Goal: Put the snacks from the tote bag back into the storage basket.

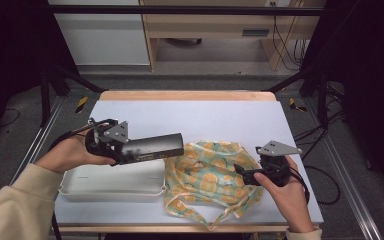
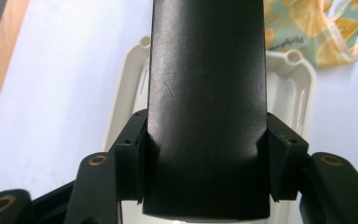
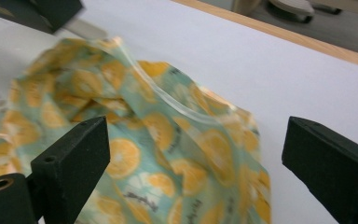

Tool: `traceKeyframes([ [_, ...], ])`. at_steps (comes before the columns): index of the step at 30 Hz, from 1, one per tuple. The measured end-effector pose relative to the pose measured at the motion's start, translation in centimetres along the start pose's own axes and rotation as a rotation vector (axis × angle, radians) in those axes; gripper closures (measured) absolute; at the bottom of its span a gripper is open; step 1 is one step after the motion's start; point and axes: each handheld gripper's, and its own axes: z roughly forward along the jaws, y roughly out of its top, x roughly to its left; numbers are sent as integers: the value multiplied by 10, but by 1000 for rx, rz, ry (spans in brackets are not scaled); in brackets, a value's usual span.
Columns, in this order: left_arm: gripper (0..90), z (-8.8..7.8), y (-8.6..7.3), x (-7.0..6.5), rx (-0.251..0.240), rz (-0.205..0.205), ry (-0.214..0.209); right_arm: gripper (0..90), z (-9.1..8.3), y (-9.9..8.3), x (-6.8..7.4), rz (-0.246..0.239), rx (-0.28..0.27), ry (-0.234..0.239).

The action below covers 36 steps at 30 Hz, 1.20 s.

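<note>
My left gripper (image 1: pixel 128 149) is shut on one end of a long black box (image 1: pixel 155 145), which it holds level above a white tray (image 1: pixel 110 185). In the left gripper view both pads press the box (image 2: pixel 207 93) from either side, with the tray (image 2: pixel 299 88) below it. A drawstring cloth bag (image 1: pixel 210 172), green with an orange-slice print, lies crumpled on the table to the right of the tray. My right gripper (image 1: pixel 243 173) is at the bag's right edge. In the right gripper view its jaws (image 3: pixel 196 154) stand wide open over the bag (image 3: pixel 158 140), not pressing it.
The white table top (image 1: pixel 205 117) has bare room behind the bag and tray. A wooden strip (image 1: pixel 187 95) runs along its far edge. The bag's cords (image 1: pixel 220 217) trail toward the near edge. Dark frame posts stand at both sides.
</note>
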Motion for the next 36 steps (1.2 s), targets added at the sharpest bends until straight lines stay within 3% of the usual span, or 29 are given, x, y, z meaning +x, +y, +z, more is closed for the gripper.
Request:
traceKeyframes([
  [1,432,0,0,0,0,0,0,80,0,0,0,0,0,0],
  [2,432,-2,-4,1,2,-4,2,78,-3,-10,-6,21,-12,-54],
  [4,432,-3,-9,3,5,-11,6,77,-4,-13,-9,22,-20,-70],
  [5,432,-5,-16,5,11,-14,7,69,-7,-21,-15,81,-42,-82],
  [8,433,-6,-24,6,17,-22,14,89,-7,-34,-24,134,-66,-111],
  [13,433,-8,-35,6,25,-21,19,90,-3,-42,-29,121,-32,-143],
  [14,433,-8,-38,6,29,-20,20,90,-3,-46,-30,122,-41,-189],
  [15,433,-10,-41,6,28,-24,24,90,-3,-46,-30,122,-41,-189],
  [16,433,-13,-49,7,29,-30,29,89,-3,-52,-30,131,-50,-222],
  [18,433,-16,-55,6,28,-35,33,84,-3,-56,-30,139,-51,-244],
  [19,433,-16,-55,6,28,-35,33,84,-3,-56,-30,139,-51,-244],
  [20,433,-17,-58,6,30,-35,37,72,-1,-63,-31,171,-13,-250],
  [23,433,-20,-66,5,25,-32,34,73,-2,-69,-33,195,0,-264],
  [29,433,-19,-74,3,24,-19,27,67,-14,-73,-29,203,-48,-285],
  [31,433,-19,-77,2,28,-13,25,67,-23,-72,-27,218,-97,-296],
  [34,433,-17,-80,0,25,-9,17,66,-29,-73,-28,223,-111,-314],
  [36,433,-14,-83,-1,28,-7,11,65,-30,-75,-29,225,-88,-333],
])
